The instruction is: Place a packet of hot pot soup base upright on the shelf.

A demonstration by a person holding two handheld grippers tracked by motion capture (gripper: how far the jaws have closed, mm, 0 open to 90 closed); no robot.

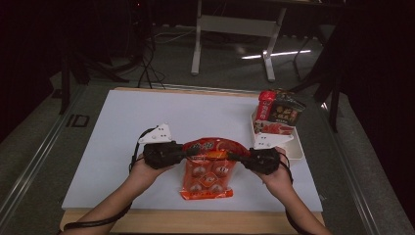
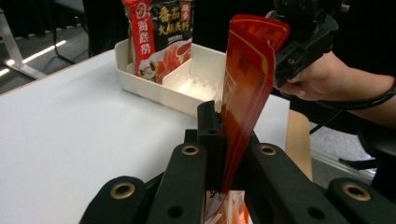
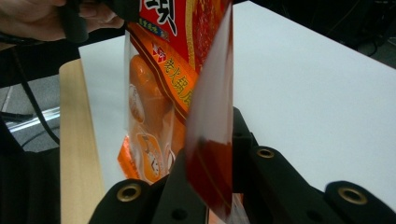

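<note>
A red and orange food packet (image 1: pixel 208 169) hangs over the white table top (image 1: pixel 122 147) near its front edge, held by its upper corners. My left gripper (image 1: pixel 185 152) is shut on the packet's left top corner, and my right gripper (image 1: pixel 231 156) is shut on the right top corner. In the left gripper view the black jaws (image 2: pixel 224 135) pinch the red edge of the packet (image 2: pixel 247 70), with the other gripper (image 2: pixel 299 42) beyond it. In the right gripper view the jaws (image 3: pixel 212 140) clamp the packet's (image 3: pixel 182 70) edge, and the orange printed body hangs to the left.
A white divided tray (image 1: pixel 296 149) stands at the table's right edge, with a red and black sauce packet (image 1: pixel 279 112) upright in its far compartment. The tray (image 2: pixel 140 84) and that packet (image 2: pixel 161 37) also appear in the left gripper view. Table legs and cables lie beyond the table.
</note>
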